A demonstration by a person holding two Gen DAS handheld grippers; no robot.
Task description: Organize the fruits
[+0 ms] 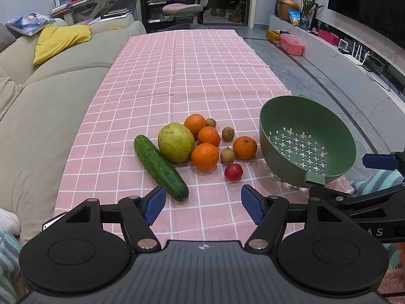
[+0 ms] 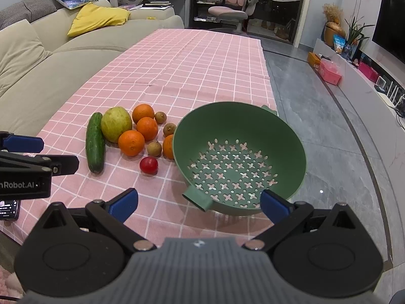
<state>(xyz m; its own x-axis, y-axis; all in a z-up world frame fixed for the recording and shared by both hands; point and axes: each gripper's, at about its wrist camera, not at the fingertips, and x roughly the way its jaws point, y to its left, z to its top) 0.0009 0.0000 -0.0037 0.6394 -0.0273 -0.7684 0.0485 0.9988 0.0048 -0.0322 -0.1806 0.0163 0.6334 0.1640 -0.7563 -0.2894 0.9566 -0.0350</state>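
Both tongs spread, empty — left tongs (image 1: 203, 204) near cucumber (image 1: 160, 167), right tongs (image 2: 199, 206) at colander (image 2: 239, 157).

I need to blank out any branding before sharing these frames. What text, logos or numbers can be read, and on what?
"nRobot.AI", cut off at the frame edge: on the left gripper body, right wrist view.
"AS", the rest hidden: on the right gripper body, left wrist view.
Phone screen and snack bag: too small to read.

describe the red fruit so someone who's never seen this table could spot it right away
On the pink checked tablecloth, a cluster of produce lies left of the green colander. The red fruit sits at the cluster's near edge, closest to the camera: small, round, glossy, the only red piece among oranges and brown fruits.
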